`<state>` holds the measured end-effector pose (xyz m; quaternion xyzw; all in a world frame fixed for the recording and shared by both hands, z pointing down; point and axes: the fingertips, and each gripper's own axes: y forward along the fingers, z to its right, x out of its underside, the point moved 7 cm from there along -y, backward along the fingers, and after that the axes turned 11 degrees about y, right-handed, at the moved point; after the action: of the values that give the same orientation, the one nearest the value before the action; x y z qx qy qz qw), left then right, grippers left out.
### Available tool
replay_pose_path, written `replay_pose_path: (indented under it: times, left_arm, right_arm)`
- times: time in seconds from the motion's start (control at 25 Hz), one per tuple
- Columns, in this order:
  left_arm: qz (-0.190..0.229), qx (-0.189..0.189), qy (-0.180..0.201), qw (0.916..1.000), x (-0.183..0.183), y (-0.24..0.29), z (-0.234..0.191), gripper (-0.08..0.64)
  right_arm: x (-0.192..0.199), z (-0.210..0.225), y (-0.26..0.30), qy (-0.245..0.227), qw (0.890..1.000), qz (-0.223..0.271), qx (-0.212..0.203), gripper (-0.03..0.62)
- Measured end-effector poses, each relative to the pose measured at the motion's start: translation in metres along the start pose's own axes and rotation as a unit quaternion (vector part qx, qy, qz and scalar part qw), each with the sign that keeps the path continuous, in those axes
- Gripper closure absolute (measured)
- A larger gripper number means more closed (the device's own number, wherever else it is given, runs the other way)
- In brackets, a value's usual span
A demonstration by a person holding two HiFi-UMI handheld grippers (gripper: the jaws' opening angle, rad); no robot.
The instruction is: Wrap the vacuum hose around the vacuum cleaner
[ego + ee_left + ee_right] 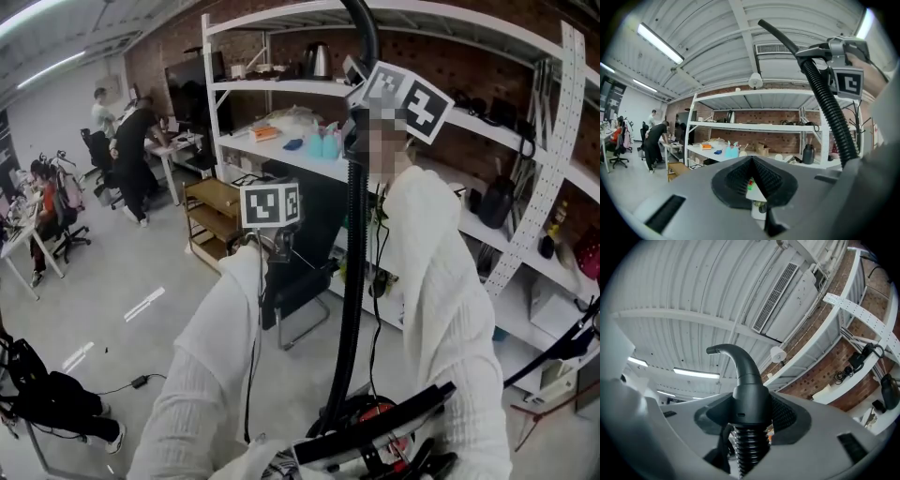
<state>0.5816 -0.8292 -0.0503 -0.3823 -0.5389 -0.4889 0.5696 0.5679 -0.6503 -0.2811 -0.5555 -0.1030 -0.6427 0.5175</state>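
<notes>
Wrapping hasn't started, going by these views. The hose (352, 281) runs as one taut black line from the vacuum cleaner (377, 420), low near the person's feet, straight up past the chest and out of the top of the head view. No loop lies round the machine, so every turn is left to do.

The hose itself is black and ribbed, ending in a smooth rigid collar and a curved nozzle pipe. The right hand-held gripper (750, 416) pinches that collar just above the ribbing and holds it high overhead.

The left hand-held gripper (753, 182) is raised too but sits lower. Its jaws are pressed together with no hose between them, and the hose passes off to its right, apart from it.

Only red and black bits of the vacuum cleaner show, half hidden behind a dark bar. Beyond stands a white shelf rack (281, 87) against a brick wall.
</notes>
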Motion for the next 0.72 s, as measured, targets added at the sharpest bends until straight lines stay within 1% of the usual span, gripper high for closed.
replay_pose_path:
  times: [0.16, 0.28, 0.36, 0.44, 0.52, 0.6, 0.64, 0.72]
  left_arm:
    - [0.005, 0.024, -0.014, 0.9996, -0.012, 0.049, -0.028, 0.561]
    - [-0.002, 0.049, -0.012, 0.9987, -0.006, 0.079, -0.042, 0.561]
    - [-0.008, 0.062, -0.005, 0.998, 0.006, 0.094, -0.057, 0.561]
    - [-0.01, 0.071, -0.005, 0.9974, 0.023, 0.108, -0.08, 0.561]
    - [-0.022, 0.078, -0.016, 0.9966, 0.047, 0.121, -0.105, 0.561]
    - [-0.048, 0.089, -0.036, 0.9942, 0.08, 0.129, -0.12, 0.561]
    - [-0.057, 0.095, -0.042, 0.993, 0.095, 0.133, -0.127, 0.561]
    - [-0.059, 0.102, -0.039, 0.9923, 0.111, 0.145, -0.139, 0.561]
  right_arm:
    - [-0.004, 0.002, 0.048, 0.014, 1.0, 0.018, -0.008, 0.35]
    - [0.013, 0.007, 0.079, 0.019, 1.0, 0.022, -0.005, 0.35]
    - [0.039, 0.012, 0.095, 0.026, 1.0, 0.014, 0.001, 0.35]
    - [0.074, 0.016, 0.107, 0.031, 1.0, 0.006, 0.001, 0.35]
    - [0.115, 0.021, 0.115, 0.051, 0.999, -0.006, 0.001, 0.35]
    - [0.158, 0.03, 0.114, 0.081, 0.996, -0.021, -0.001, 0.35]
    - [0.176, 0.034, 0.113, 0.09, 0.996, -0.023, -0.008, 0.35]
    - [0.197, 0.04, 0.116, 0.085, 0.996, -0.02, -0.021, 0.35]
